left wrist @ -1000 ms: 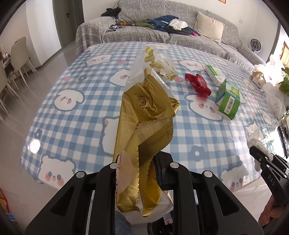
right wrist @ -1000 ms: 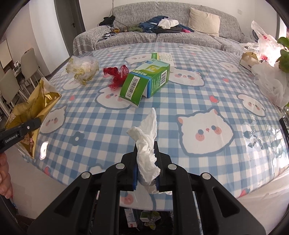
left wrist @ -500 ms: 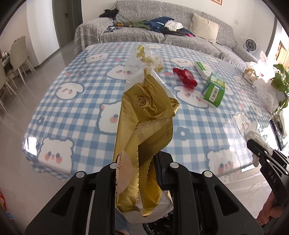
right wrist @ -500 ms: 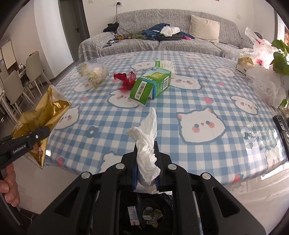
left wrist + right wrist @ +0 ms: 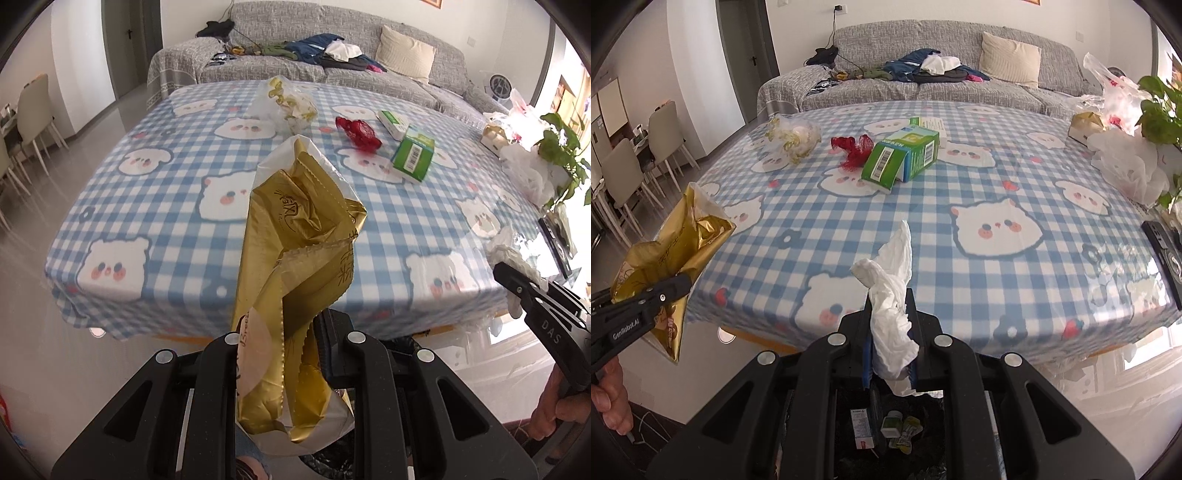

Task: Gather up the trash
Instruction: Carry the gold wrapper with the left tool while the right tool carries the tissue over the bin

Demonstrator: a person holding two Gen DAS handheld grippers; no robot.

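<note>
Left wrist view: the left gripper (image 5: 280, 354) has its fingers pinched tight on a crumpled gold wrapper (image 5: 295, 266), which carries dark printed script I can't read and part of a word that looks like "Brea" on a pale patch low down. Beyond it lies the table (image 5: 155, 206) in its blue check cloth with white bear faces, and across it, from left to right, a clear bag with gold bits (image 5: 288, 103), a red net scrap (image 5: 360, 133), and a green box (image 5: 413, 157) showing a barcode. At the far right edge the right gripper (image 5: 517, 280) comes in, "DAS" in white on its side, pinching a white tissue (image 5: 506, 254). Over to the right wrist view: at far left the other gripper's black finger reads "GenRobot.AI", clamped on that gold wrapper off the table's near-left corner. In the middle, the tissue stands up between the closed fingers, off the near edge of the table. Straight below sits a dark bin (image 5: 886, 432) with small packets inside, their print too small to read.
</note>
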